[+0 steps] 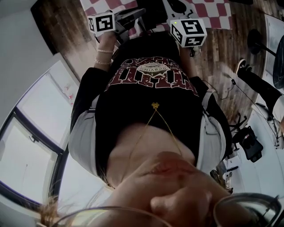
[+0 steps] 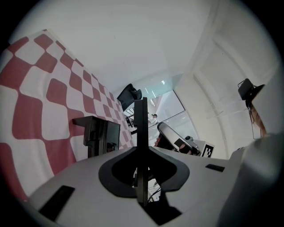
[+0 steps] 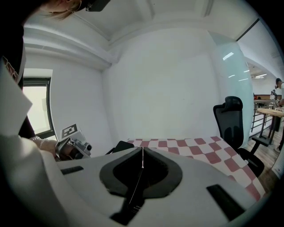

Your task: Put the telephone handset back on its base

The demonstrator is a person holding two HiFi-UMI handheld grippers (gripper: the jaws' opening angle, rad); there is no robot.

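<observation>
One black telephone on checked cloth (long axis unclear)

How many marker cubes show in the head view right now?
2. The left cube is at the upper left, above the person's braceleted wrist; the right cube is at the upper middle-right, near the checkered cloth. None appears hidden.
</observation>
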